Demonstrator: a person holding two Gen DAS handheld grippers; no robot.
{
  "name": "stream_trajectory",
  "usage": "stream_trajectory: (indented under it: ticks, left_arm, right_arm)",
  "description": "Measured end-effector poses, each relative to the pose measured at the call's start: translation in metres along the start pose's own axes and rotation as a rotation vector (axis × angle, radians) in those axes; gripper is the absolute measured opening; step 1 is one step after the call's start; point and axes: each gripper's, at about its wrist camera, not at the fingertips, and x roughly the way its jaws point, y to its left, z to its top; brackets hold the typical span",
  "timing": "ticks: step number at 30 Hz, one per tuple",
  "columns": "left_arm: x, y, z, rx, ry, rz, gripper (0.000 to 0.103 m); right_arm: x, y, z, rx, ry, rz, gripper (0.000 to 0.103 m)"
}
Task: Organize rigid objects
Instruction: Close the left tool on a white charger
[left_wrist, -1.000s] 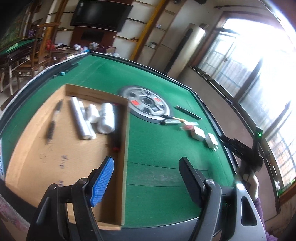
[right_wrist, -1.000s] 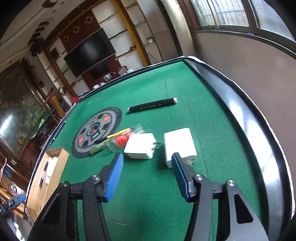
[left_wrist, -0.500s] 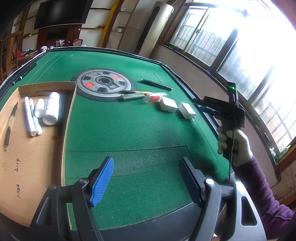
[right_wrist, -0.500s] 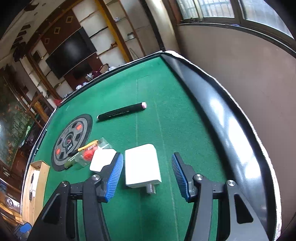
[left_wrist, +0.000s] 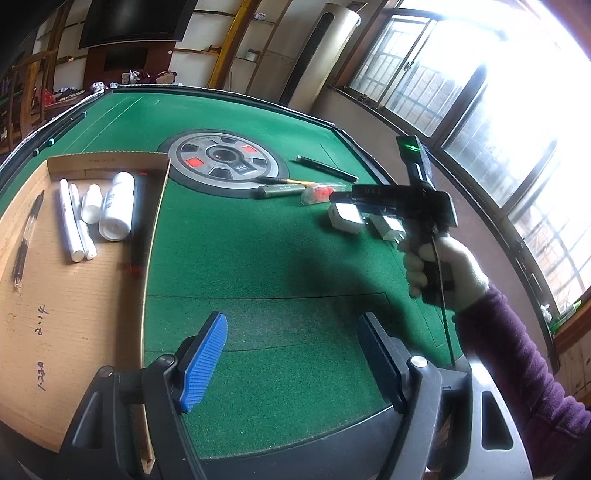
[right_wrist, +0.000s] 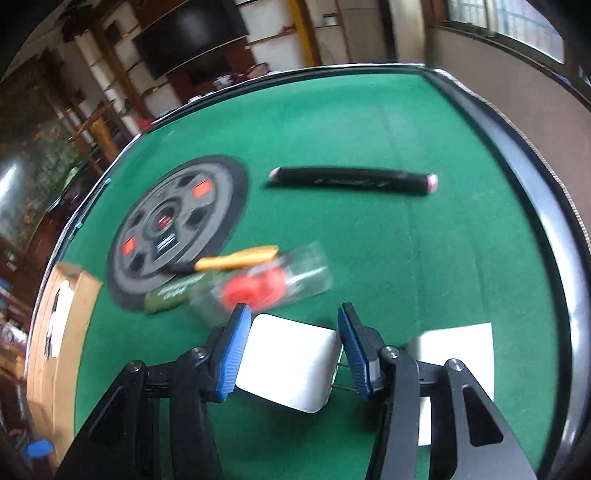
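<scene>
Two white chargers sit on the green desk (right_wrist: 424, 258). The right gripper (right_wrist: 291, 350) is spread around one charger (right_wrist: 288, 365); the other charger (right_wrist: 458, 350) lies beside it. The left gripper (left_wrist: 291, 358) is spread, holding nothing. Only the left view shows inside the box (left_wrist: 74, 295): two white bottles (left_wrist: 116, 205).

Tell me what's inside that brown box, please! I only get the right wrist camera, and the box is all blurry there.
Observer: The left wrist view shows it clearly. In the cardboard box a large white bottle lies on its side, beside a small white bottle.
Operator: Is there a pen in there too?
Observer: Yes, a pen lies near the box's left edge, apart from the bottles.
Operator: And what is the other tool doing?
Observer: The left tool is open and holds nothing. It is over the green table, just right of the box's wall.
</scene>
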Motion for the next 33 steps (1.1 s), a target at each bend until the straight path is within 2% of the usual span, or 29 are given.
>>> stream_trajectory:
  ticks: [3, 6, 8, 10, 13, 15, 16, 20, 23, 29, 31, 32, 33]
  left_arm:
    - [0.005, -0.001, -0.001, -0.006, 0.020, -0.014, 0.076]
    - [0.007, -0.005, -0.004, 0.009, 0.034, -0.016, 0.076]
    - [0.006, -0.008, -0.004, 0.022, 0.033, -0.011, 0.076]
    - [0.006, -0.011, -0.003, 0.034, 0.031, -0.001, 0.076]
    - [0.012, -0.019, -0.001, 0.066, 0.040, 0.015, 0.076]
    - [0.022, -0.025, 0.002, 0.103, 0.054, 0.031, 0.076]
    - [0.028, -0.029, 0.004, 0.124, 0.063, 0.042, 0.076]
    - [0.063, -0.051, 0.018, 0.258, 0.081, 0.078, 0.076]
    - [0.095, -0.065, 0.029, 0.358, 0.088, 0.102, 0.076]
    - [0.138, -0.076, 0.040, 0.488, 0.112, 0.161, 0.077]
    - [0.144, -0.077, 0.038, 0.500, 0.127, 0.175, 0.076]
    - [0.143, -0.077, 0.036, 0.511, 0.119, 0.186, 0.074]
    - [0.140, -0.078, 0.035, 0.513, 0.112, 0.189, 0.061]
  right_arm:
    - [-0.005, 0.025, -0.022, -0.060, 0.033, 0.074, 0.048]
    - [-0.010, 0.050, -0.047, -0.112, 0.092, 0.231, 0.048]
    - [-0.023, 0.056, -0.053, -0.118, 0.060, 0.290, 0.048]
    - [-0.044, 0.049, -0.051, -0.100, -0.058, 0.274, 0.050]
    - [-0.075, 0.017, -0.044, -0.024, -0.259, 0.149, 0.063]
    - [-0.088, -0.017, -0.043, 0.077, -0.349, 0.116, 0.066]
    - [-0.092, -0.031, -0.045, 0.126, -0.365, 0.126, 0.066]
    - [-0.092, -0.087, -0.057, 0.334, -0.364, 0.137, 0.066]
    - [-0.095, -0.110, -0.061, 0.425, -0.380, 0.177, 0.066]
    - [-0.088, -0.123, -0.055, 0.481, -0.355, 0.190, 0.068]
    - [-0.086, -0.123, -0.055, 0.481, -0.341, 0.194, 0.068]
    - [-0.085, -0.122, -0.054, 0.476, -0.339, 0.188, 0.068]
    - [-0.086, -0.121, -0.054, 0.474, -0.340, 0.181, 0.068]
